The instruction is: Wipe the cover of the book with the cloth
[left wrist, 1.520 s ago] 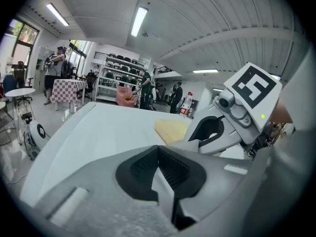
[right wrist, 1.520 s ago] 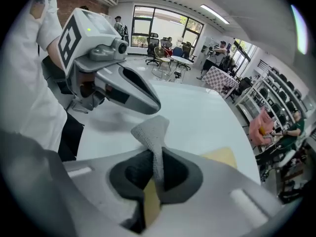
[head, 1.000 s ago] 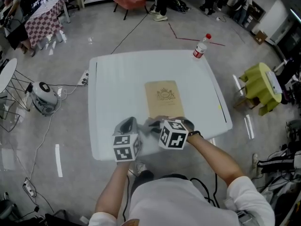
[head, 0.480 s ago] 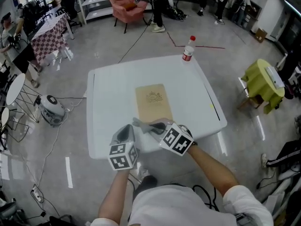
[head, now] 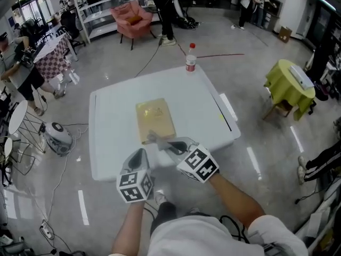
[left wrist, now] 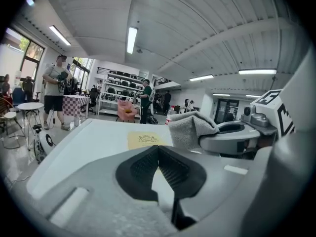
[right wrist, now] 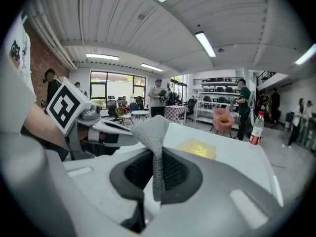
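Note:
A tan book [head: 154, 120] with a gold crest lies flat in the middle of the white table [head: 197, 111]. My right gripper [head: 172, 145] is shut on a grey cloth [head: 157, 141], and the cloth's free end reaches the book's near edge. In the right gripper view the cloth [right wrist: 155, 147] stands pinched between the black pads, with the book [right wrist: 197, 148] beyond it. My left gripper [head: 139, 156] hovers just left of the right one over the table's front part, shut with nothing in it. The left gripper view shows its pads [left wrist: 170, 169] meeting, the book [left wrist: 144, 139] ahead and the cloth [left wrist: 190, 130] at right.
A plastic bottle [head: 190, 63] with a red cap stands at the table's far edge. A yellow-green covered stool [head: 290, 84] is off to the right, a pink armchair [head: 132, 19] and several people at the back, a round grey machine [head: 56, 137] on the floor at left.
The right gripper has carried the cloth forward from the table's front edge to the book's near edge. The left gripper stays shut beside it. The head camera has tilted.

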`<action>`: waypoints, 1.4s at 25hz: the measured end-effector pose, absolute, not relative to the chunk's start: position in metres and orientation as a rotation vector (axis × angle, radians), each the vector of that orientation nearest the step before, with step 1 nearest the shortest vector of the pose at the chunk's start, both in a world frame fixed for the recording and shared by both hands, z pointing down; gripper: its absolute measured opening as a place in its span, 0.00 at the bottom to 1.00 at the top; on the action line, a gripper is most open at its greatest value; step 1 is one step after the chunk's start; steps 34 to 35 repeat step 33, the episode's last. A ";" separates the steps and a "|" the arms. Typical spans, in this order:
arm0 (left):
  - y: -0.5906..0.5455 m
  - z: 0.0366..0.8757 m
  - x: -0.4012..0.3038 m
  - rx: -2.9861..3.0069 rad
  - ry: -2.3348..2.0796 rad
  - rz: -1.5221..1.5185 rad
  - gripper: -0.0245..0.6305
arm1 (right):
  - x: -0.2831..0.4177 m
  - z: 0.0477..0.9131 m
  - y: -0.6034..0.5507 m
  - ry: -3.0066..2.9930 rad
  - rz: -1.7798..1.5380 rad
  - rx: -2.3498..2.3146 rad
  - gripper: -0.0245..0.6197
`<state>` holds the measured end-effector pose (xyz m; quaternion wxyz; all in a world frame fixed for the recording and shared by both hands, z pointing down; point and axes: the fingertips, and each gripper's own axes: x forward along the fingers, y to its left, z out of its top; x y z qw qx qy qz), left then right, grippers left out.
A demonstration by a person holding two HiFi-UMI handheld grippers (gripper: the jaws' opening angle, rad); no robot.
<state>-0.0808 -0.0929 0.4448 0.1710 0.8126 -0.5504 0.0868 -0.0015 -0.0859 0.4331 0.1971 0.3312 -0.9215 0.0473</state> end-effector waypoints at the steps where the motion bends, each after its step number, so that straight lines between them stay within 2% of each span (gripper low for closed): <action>1: -0.088 0.441 -0.075 2.315 -1.563 0.245 0.05 | 0.004 0.428 -0.081 -2.601 0.162 0.948 0.06; 19: -0.041 0.419 -0.012 2.358 -1.624 0.236 0.05 | 0.092 0.393 -0.047 -2.706 0.168 1.209 0.06; 35: -0.037 0.422 0.017 2.383 -1.614 0.269 0.05 | 0.117 0.403 -0.040 -2.698 0.177 1.227 0.06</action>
